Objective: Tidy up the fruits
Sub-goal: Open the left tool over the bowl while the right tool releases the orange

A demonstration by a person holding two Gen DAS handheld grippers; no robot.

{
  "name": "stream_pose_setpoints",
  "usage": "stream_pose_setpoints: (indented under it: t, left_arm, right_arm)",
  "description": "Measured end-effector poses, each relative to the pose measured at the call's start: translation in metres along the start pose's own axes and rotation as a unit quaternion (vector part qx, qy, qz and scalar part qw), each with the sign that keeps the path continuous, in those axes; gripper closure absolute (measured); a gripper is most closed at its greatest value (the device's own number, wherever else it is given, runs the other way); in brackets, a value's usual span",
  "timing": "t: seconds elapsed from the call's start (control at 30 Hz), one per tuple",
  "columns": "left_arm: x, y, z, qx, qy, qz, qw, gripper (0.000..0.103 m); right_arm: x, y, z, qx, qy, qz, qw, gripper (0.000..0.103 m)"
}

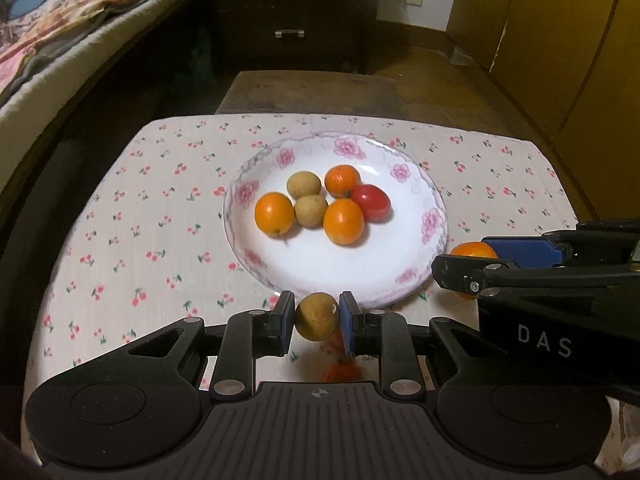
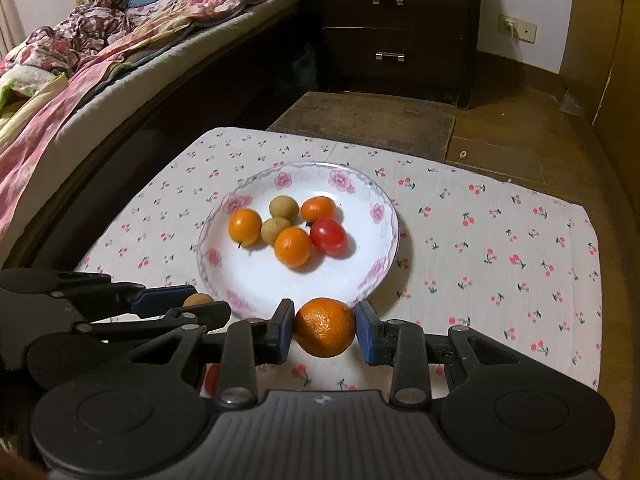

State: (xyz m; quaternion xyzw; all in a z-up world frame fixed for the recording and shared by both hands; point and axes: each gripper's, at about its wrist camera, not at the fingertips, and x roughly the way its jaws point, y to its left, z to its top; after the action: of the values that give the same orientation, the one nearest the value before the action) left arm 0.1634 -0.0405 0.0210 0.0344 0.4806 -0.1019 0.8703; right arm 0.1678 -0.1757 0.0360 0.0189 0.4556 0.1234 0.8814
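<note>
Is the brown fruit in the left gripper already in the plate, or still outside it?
Outside: the brown fruit sits clamped in the left gripper, short of the plate rim.

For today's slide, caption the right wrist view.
Right gripper carries an orange toward the fruit-filled plate.

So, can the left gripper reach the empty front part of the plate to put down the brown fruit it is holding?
Probably yes. The left gripper, shut on the brown fruit, is at the plate's near rim, and that part is bare. The right gripper stays beside the plate, not across it.
</note>
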Motion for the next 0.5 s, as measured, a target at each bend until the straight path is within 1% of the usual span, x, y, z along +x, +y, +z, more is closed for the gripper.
stream_pose_setpoints:
  t: [0.5]
  left_arm:
    - [0.028, 0.003, 0.019, -0.001, 0.015, 0.013, 0.9998, 0.073]
  right_arm:
    - [0.034, -0.009, 0.019, 0.004, 0.017, 0.001, 1.000, 0.069]
